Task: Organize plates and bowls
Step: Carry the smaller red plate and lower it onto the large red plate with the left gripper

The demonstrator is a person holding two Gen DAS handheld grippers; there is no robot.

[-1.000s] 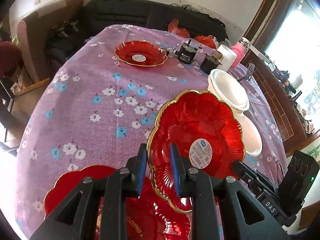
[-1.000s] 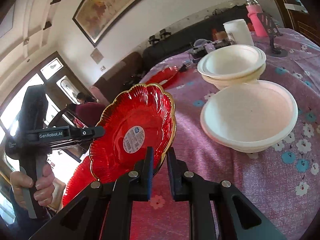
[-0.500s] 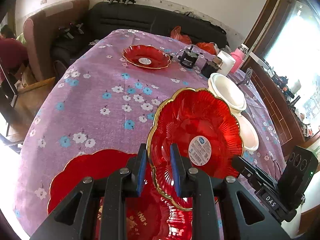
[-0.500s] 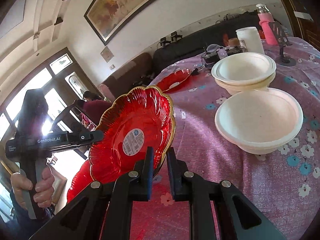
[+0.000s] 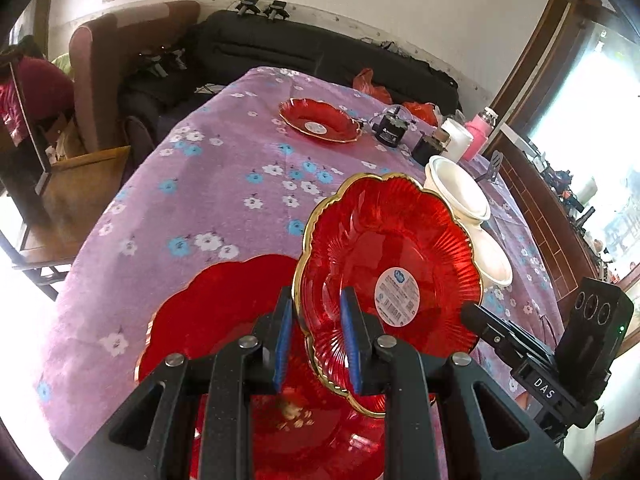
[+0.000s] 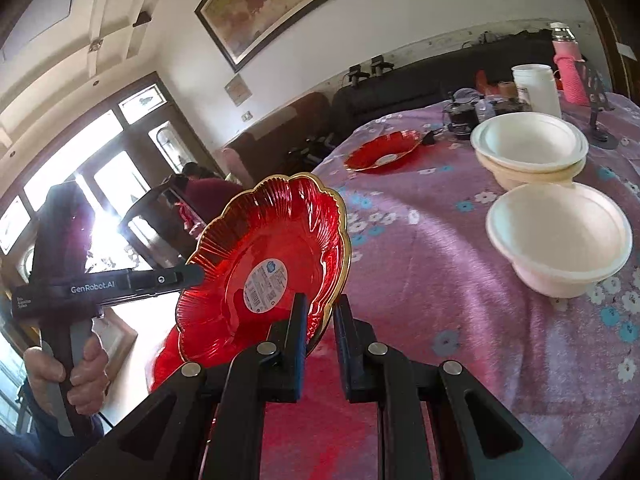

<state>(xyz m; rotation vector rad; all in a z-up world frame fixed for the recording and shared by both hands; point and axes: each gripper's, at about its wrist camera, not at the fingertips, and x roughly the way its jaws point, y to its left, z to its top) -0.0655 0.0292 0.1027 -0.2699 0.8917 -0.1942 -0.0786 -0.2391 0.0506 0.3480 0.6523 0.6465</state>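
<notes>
A red flower-shaped plate with a gold rim (image 5: 384,264) is held tilted above the table; it also shows in the right wrist view (image 6: 268,264). My left gripper (image 5: 316,340) is shut on its near rim, and my right gripper (image 6: 320,324) is shut on the opposite rim. A larger red plate (image 5: 224,312) lies on the table below it. Another red plate (image 5: 318,120) lies at the far end. White bowls stand stacked (image 6: 532,152), with one more in front (image 6: 560,236).
The table has a purple flowered cloth (image 5: 224,192). At its far right end stand a black device (image 5: 390,130), a white cup (image 6: 536,84) and a pink bottle (image 6: 570,68). A black sofa (image 5: 320,56) and an armchair stand beyond.
Both grippers have drawn back and up with the held plate. More of the large red plate beneath now shows.
</notes>
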